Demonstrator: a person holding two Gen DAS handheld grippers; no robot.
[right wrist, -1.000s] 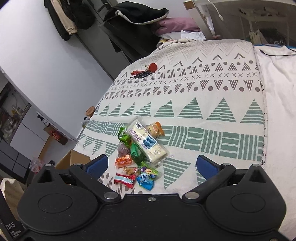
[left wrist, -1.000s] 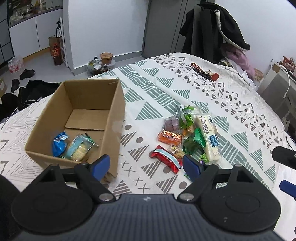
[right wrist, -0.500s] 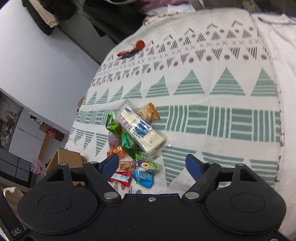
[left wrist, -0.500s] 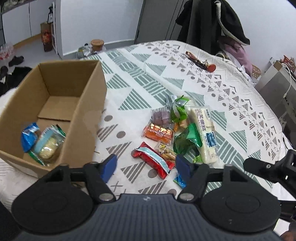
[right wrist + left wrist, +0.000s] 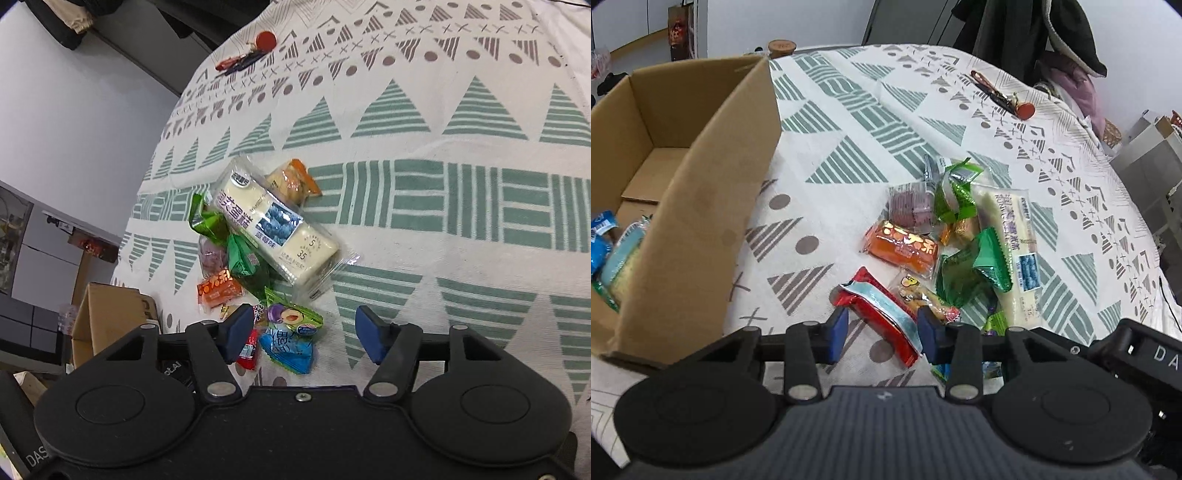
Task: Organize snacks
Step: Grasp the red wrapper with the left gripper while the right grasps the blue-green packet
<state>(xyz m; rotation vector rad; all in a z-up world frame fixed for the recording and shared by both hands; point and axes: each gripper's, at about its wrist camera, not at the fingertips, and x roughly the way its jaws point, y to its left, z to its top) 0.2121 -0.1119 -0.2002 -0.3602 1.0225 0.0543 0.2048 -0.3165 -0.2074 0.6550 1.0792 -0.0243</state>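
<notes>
Down at the bottom of the left wrist view, the left gripper (image 5: pixel 882 328) has its blue fingers set narrowly on either side of the red snack packet (image 5: pixel 877 312), though whether the pads actually press it I cannot tell. Just right of that packet lies a clear pack of small biscuits (image 5: pixel 925 293); beyond it, mid-frame, sit the orange packet (image 5: pixel 903 249), green wrappers (image 5: pixel 971 273) and the long white cake pack (image 5: pixel 1015 254), all heaped together on the patterned cloth (image 5: pixel 849 125). At the left edge stands the cardboard box (image 5: pixel 698 206), open, with a blue packet (image 5: pixel 600 240) in its near corner. In the right wrist view, the right gripper (image 5: pixel 304 328) hangs wide open at the bottom of the frame, with the plum sweet packet (image 5: pixel 293 316) and a blue wrapper (image 5: pixel 288 349) between its fingers, untouched. Far off, at the top, lies a red-tipped object (image 5: pixel 255 46).
</notes>
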